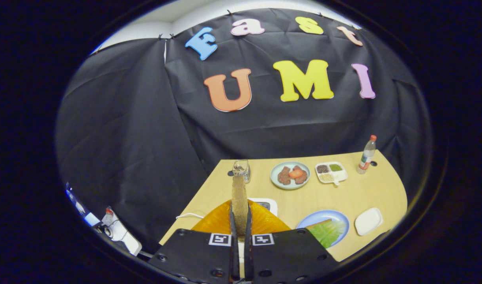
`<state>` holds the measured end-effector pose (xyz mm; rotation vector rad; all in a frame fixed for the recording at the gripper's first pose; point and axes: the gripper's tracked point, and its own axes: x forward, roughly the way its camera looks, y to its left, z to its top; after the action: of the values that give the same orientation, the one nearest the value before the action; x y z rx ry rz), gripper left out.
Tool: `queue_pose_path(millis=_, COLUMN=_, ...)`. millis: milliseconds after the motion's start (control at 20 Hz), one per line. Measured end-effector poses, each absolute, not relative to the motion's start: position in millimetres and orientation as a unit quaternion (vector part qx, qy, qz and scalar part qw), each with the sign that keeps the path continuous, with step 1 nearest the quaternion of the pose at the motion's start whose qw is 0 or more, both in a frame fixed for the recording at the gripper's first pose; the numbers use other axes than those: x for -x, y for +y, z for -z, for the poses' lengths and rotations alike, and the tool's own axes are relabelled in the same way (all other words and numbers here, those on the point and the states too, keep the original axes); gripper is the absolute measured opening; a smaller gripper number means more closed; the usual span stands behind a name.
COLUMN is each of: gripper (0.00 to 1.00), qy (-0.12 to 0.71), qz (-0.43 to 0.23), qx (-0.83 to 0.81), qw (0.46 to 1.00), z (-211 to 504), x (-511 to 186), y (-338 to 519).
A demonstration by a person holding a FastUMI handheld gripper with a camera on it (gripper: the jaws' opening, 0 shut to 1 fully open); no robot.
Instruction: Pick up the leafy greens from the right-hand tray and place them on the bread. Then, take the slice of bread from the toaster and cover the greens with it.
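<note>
Bread slice: pinched edge-on between the fingers, standing upright ahead of them, above the orange toaster.
Gripper: fingers pressed together on the slice from both sides.
Leafy greens: lying on the blue plate, just right of the fingers; bread beneath not clearly visible.
Step in hand: second part, by the look of it — slice out of the toaster, not yet laid over the greens.
Next move: carry right to the plate, tip flat, lower onto the greens, then release.
Nearby: white tray beside the plate; plate of meat farther back.
</note>
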<state>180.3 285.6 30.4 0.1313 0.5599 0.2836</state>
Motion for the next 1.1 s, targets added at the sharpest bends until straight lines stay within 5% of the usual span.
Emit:
queue_pose_path(millis=400, gripper=0.05, qy=0.276, qz=-0.102, qx=-0.049, qw=0.955, z=-4, x=-180, y=219)
queue_pose_path(millis=1100, gripper=0.05, qy=0.425, qz=-0.076, qx=-0.089, qw=0.898, z=196, x=-212, y=129)
